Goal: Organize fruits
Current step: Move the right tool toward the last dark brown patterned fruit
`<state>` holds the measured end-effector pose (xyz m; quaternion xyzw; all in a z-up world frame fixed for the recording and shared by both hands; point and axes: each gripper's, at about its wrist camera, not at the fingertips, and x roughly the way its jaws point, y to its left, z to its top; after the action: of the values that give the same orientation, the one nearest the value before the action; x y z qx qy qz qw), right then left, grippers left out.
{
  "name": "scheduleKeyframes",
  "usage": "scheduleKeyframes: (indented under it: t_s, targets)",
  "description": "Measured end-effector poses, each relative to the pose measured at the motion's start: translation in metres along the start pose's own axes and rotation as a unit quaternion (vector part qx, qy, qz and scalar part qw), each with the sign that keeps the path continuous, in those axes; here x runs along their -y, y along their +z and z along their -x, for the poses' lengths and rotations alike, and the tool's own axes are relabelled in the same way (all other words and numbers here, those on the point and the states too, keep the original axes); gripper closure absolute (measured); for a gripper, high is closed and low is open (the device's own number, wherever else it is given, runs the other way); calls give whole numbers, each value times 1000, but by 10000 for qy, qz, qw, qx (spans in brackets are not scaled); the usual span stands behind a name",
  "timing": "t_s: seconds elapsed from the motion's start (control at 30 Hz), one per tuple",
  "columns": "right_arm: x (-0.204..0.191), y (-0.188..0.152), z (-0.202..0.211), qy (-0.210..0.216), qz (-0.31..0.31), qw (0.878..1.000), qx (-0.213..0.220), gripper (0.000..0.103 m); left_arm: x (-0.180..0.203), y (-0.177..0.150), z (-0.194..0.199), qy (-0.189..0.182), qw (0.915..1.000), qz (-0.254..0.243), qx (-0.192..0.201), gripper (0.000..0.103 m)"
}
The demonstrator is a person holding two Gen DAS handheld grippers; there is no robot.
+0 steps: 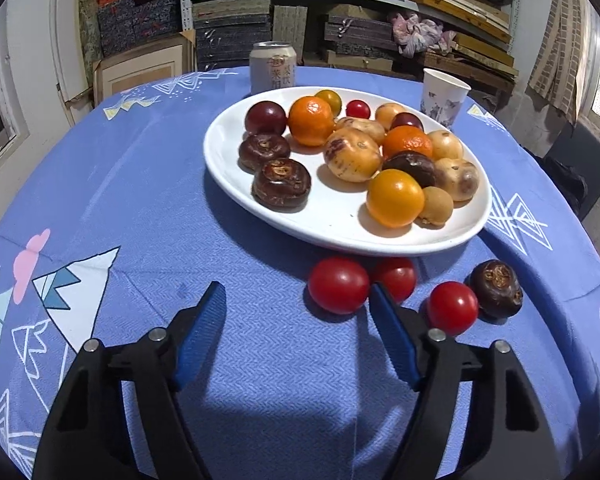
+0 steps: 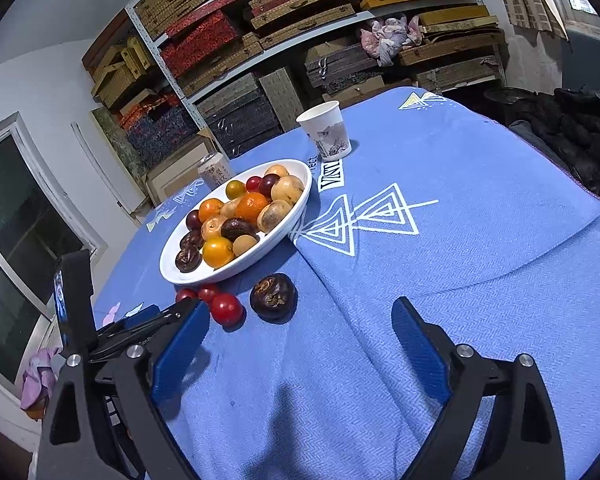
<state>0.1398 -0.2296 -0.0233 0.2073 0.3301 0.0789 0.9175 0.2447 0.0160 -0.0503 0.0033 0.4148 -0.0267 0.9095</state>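
3 glossy red cherry tomatoes (image 1: 339, 285)

1. Both views are bright and sharp in the middle; the left wrist view is warmer, the right wrist view cooler.
2. Soft dark shadows lie on the cloth (image 1: 260, 360) at the lower centre of each frame.
3. The plate (image 1: 228, 136) casts a shadow toward the lower left.
4. Fisheye bending curves the shelves (image 2: 260, 40); corners are black.
5. The right edge of the left wrist view is overexposed.

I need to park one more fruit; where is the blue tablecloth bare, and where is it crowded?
Bare: cloth left of the white plate, and the stretch right of the dark water chestnut below the paper cup. Crowded: the plate's near rim, where cherry tomatoes cluster.
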Motion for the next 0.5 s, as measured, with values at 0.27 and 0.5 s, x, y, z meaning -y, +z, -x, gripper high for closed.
scheduleKeyframes:
  t_s: [0.27,0.5]
  targets:
    - [-1,-2,-1,-26,51,10000,-32,10,-5,8,-14,-27,9996,178,-211,31]
    - [-13,-7,0,102,393,9992,7,10,-28,9,-9,294,9983,490,-65,30]
